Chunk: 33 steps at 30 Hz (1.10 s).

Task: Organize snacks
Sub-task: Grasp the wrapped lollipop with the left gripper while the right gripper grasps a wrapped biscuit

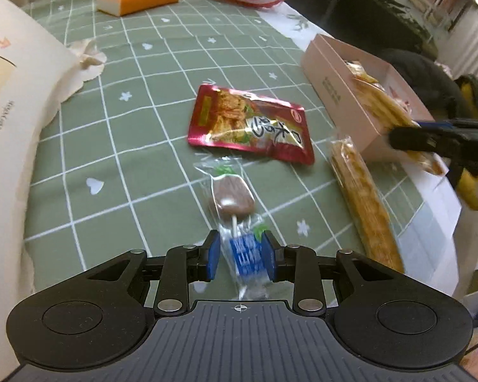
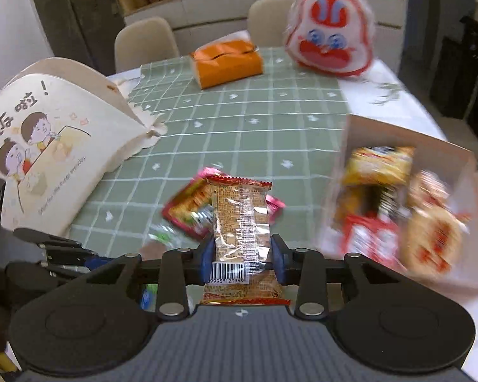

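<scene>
On the green checked cloth (image 1: 137, 146) near the left gripper (image 1: 241, 256), a lollipop (image 1: 232, 197) in a clear wrapper lies with its brown head pointing away and its blue-printed tail between the blue pads (image 1: 212, 259); the pads sit right against the wrapper's sides, so the gripper appears closed on it, with the lollipop low over or on the cloth. Just beyond the lollipop lies a red pouch (image 1: 251, 122), flat on the cloth. To the right of both, a long wafer pack (image 1: 363, 203) lies on the cloth beside a pink box (image 1: 331, 86), which stands near the table's right edge and holds several snack packets. The right gripper (image 2: 243, 256) is clamped on a biscuit pack (image 2: 242, 219), a clear wrapper with red crimped ends and a barcode label, held lengthwise above the table in front of the red pouch. In the left wrist view that gripper shows as a dark shape over the near end of the box, blurred. At the left of the table stands a cream bag (image 2: 47, 146) printed with cartoon children. At the far end sit an orange tissue box (image 2: 228, 62) and a white bag (image 2: 329, 36) with a red cartoon face, well apart from the snacks. Two pale chairs (image 2: 146, 43) stand behind the table.
</scene>
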Available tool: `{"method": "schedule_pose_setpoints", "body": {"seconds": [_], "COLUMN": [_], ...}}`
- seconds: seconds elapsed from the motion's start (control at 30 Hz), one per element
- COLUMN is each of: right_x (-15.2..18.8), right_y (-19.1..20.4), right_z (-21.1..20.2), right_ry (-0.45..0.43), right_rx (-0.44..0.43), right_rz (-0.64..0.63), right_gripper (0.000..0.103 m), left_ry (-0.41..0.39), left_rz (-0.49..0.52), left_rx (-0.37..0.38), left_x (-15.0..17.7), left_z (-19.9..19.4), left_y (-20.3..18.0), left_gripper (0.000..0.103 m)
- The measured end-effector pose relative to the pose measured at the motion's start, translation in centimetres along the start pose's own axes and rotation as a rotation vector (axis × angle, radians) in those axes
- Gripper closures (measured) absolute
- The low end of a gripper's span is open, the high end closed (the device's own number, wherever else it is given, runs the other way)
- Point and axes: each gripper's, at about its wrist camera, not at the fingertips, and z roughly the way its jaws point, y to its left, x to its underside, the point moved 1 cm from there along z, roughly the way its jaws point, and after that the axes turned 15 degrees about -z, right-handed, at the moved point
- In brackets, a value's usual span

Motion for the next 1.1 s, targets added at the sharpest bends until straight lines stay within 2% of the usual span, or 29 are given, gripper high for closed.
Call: {"method": "schedule_pose_setpoints", "body": {"seconds": [0.07,0.13,0.2,0.27,0.3,0.33,0.4,0.47,0.63,0.7,0.77,0.83,0.93,1.03,1.1], "right_x": [1.9,4.2,6.4,8.1,9.0,9.6,10.5,11.4,13.1,13.8,14.4,14.7,14.8,14.8,14.9], "right_y": [-0.4,-0.9,-1.2,-1.3,-1.5,-1.8,-2.4,-2.8,-2.4,-2.4,-2.2,-2.0,-1.3,-0.6,-0.3], "right_z": [-1.6,-2.4,-2.2,-2.1,-2.2,-2.3,-2.6,-3.0,-2.8,-2.3,-1.9,-1.8,-1.6,-1.3,-1.3], "right_ry": [-0.003,0.006,0.029,0.056,0.06,0.058,0.055,0.045,0.067,0.09,0.11,0.1,0.099,0.1,0.088], "right_rx": [0.04,0.069,0.139,0.207,0.223,0.226,0.222,0.231,0.262,0.246,0.229,0.23,0.235,0.248,0.258], "right_rz": [0.016,0.05,0.062,0.071,0.092,0.121,0.186,0.217,0.213,0.219,0.225,0.221,0.2,0.163,0.16], "right_gripper": [0.067,0.067,0.067,0.066,0.062,0.058,0.043,0.041,0.035,0.035,0.035,0.029,0.022,0.016,0.013], "left_ry": [-0.047,-0.082,-0.109,-0.126,-0.114,-0.096,-0.062,-0.085,-0.101,-0.094,-0.081,-0.062,-0.067,-0.124,-0.095], "left_rz": [-0.029,-0.101,-0.155,-0.156,-0.142,-0.126,-0.078,-0.017,0.013,0.007,0.012,0.018,-0.028,-0.056,-0.09], "left_rx": [-0.024,-0.047,-0.054,-0.064,-0.076,-0.083,-0.112,-0.165,-0.2,-0.193,-0.174,-0.139,-0.08,-0.151,-0.156], "left_x": [0.1,-0.6,-1.5,-2.3,-2.5,-2.4,-2.0,-1.6,-1.4,-1.6,-1.7,-1.7,-1.6,-1.6,-1.9], "left_z": [-0.8,-1.1,-1.2,-0.8,-0.3,0.1,1.2,1.6,2.0,2.1,2.2,2.2,1.4,0.8,1.4], "left_y": [-0.3,-0.2,-0.2,-0.9,-1.4,-1.8,-2.7,-3.6,-4.2,-4.3,-4.4,-4.5,-4.1,-3.3,-2.6], "left_gripper": [0.071,0.071,0.071,0.071,0.071,0.071,0.07,0.071,0.07,0.066,0.056,0.053,0.055,0.058,0.058]}}
